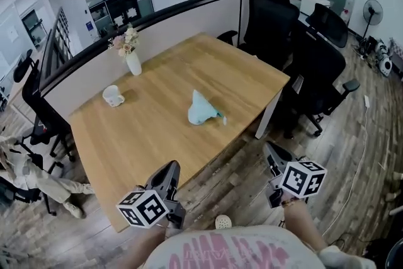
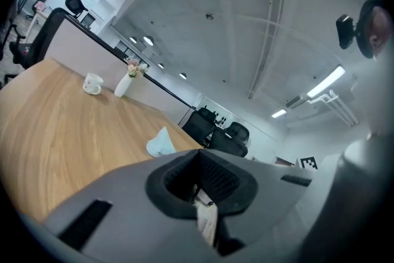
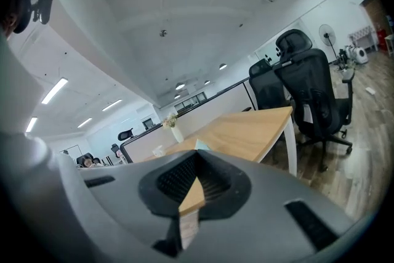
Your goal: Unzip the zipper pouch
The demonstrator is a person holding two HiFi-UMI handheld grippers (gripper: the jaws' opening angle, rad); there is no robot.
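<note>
Wooden table (image 1: 164,135) in an open office, with a mug and a vase on it.
A white mug (image 1: 113,96) stands near the table's left corner, and a white vase (image 1: 133,63) of pale flowers (image 1: 124,41) stands near it by the back edge. Black office chairs (image 1: 272,16) crowd the right side, with a standing fan (image 1: 373,11) beyond. A seated person (image 1: 28,174) shows at far left.

The pouch (image 1: 203,110) is pale blue-green and soft. It lies slumped with one corner poking up, on the wooden table (image 1: 151,135), right of its middle and towards the near edge. A small tab sticks out on its right.
</note>
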